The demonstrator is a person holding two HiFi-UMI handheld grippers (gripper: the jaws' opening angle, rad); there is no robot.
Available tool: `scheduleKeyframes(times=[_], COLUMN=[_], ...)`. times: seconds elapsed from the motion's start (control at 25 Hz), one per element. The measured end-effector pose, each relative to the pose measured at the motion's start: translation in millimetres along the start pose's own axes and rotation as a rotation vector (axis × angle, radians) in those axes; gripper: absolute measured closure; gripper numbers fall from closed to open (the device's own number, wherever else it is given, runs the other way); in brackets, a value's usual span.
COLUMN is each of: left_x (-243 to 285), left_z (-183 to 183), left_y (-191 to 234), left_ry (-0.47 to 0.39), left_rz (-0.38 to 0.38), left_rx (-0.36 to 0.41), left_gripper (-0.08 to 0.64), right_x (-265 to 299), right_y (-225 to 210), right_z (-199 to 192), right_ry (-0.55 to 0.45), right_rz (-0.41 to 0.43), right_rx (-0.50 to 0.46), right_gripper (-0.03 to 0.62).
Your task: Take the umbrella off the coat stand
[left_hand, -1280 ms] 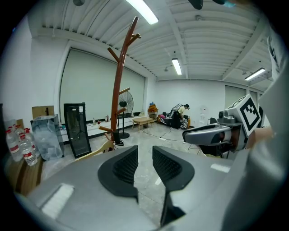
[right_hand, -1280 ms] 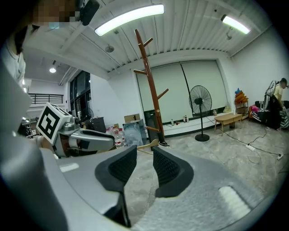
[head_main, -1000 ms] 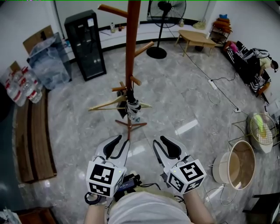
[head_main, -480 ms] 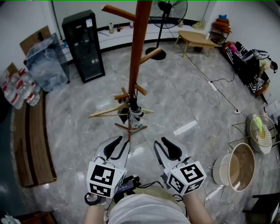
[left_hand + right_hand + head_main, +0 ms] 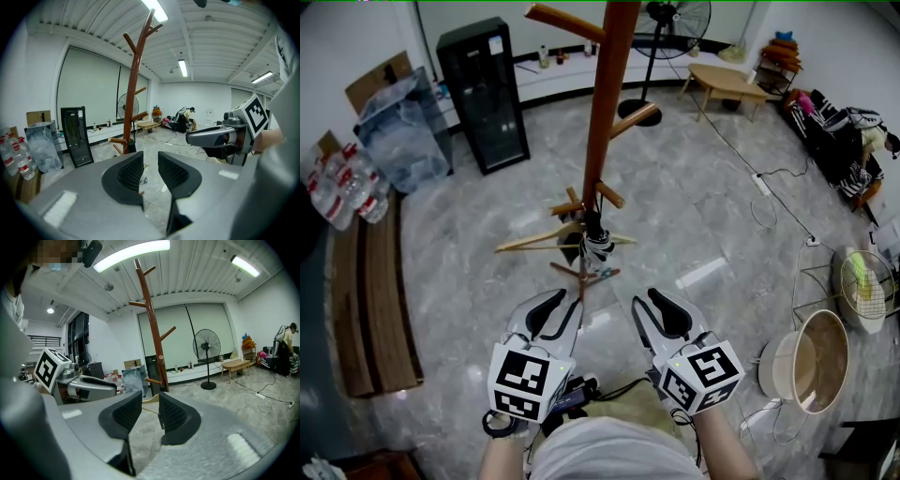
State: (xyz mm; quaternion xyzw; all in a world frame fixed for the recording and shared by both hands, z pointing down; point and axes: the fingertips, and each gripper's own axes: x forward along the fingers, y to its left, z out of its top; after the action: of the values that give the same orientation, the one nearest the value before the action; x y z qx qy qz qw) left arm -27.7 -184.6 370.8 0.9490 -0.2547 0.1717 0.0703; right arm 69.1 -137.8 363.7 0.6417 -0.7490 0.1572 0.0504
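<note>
Folded umbrella [image 5: 595,246] hangs low on coat stand [image 5: 605,112]. Looks light, fabric soft; I'd take the stiff handle. Left gripper [image 5: 562,303], right gripper [image 5: 649,302]: jaws apart, empty.

Glossy wood coat stand [image 5: 604,112], prob. marble floor [image 5: 694,216]

Pretty big room with a shiny grey marble-look floor [image 5: 703,206] and white walls [image 5: 333,47]. On the far side there's a black glass-door cabinet [image 5: 483,94], a standing fan [image 5: 675,19] and, further right, a low wooden table [image 5: 727,80]. Over on the left there's a cardboard box [image 5: 375,82], packs of water bottles [image 5: 342,183] and a long wooden bench [image 5: 380,300]. A power strip [image 5: 758,183] lies on the floor at right. The ribbed white ceiling [image 5: 197,273] has strip lights [image 5: 131,253], and there are big shaded windows [image 5: 197,336] at the far end.
</note>
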Motion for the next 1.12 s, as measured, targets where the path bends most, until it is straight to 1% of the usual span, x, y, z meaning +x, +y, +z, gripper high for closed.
scheduleKeyframes(times=[0.32,0.84,1.12], left_x=[11.6,33.4,36.2], left_z=[9.0,9.2,8.7], left_y=[12.8,34.4,43.4], left_ry=[-0.012,0.005,0.006], left_rz=[0.032,0.110,0.157], left_rx=[-0.004,-0.044,-0.072], left_gripper=[0.463,0.463,0.463], right_x=[19.8,68.9,99.9], right_y=[-13.6,-40.2,-49.7], right_z=[10.4,18.6,17.9], right_ry=[0.006,0.053,0.090], right_rz=[0.023,0.098,0.140], right_rx=[-0.028,-0.066,-0.107], right_gripper=[0.482,0.482,0.482])
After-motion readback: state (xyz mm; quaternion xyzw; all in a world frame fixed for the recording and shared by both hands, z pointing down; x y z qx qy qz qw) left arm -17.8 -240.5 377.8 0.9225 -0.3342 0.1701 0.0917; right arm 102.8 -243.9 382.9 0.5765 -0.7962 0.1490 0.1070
